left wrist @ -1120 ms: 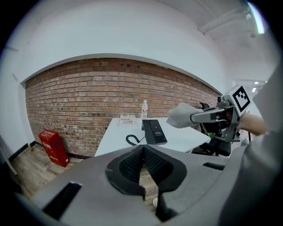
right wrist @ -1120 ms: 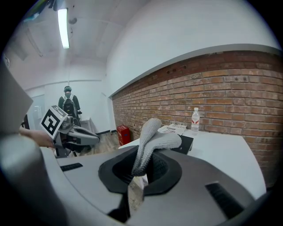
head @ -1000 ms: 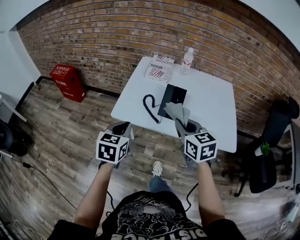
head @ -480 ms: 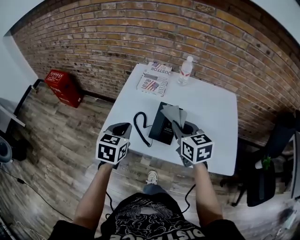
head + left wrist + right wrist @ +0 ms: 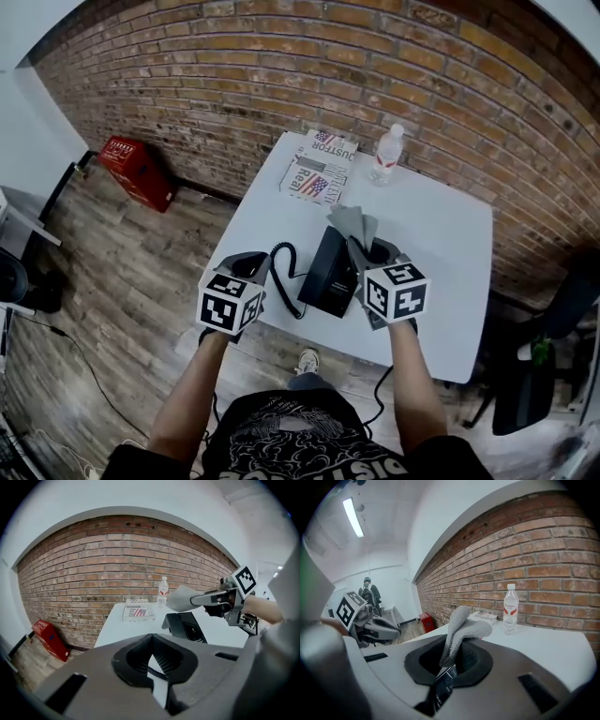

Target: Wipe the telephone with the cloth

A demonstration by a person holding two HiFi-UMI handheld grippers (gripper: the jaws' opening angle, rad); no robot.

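Observation:
A black telephone [image 5: 332,274] lies near the front edge of the white table [image 5: 441,234], and its coiled cord [image 5: 281,277] trails off to its left. A grey cloth [image 5: 354,225] stands up over the telephone's far right part, pinched in my right gripper [image 5: 362,249], which is shut on it. The right gripper view shows the cloth [image 5: 461,625] rising from between the jaws. My left gripper [image 5: 251,264] hovers at the table's front left edge beside the cord, shut and holding nothing. In the left gripper view the telephone [image 5: 187,626] and cloth [image 5: 180,598] lie ahead to the right.
A printed box [image 5: 322,167] and a water bottle [image 5: 386,155] stand at the table's far edge by the brick wall. On the wooden floor at the left is a red case [image 5: 136,169]. A black chair [image 5: 553,356] stands to the right.
The view has closed in on the table. Both grippers have come forward; the cloth now sits over the telephone and the left gripper is beside the cord.

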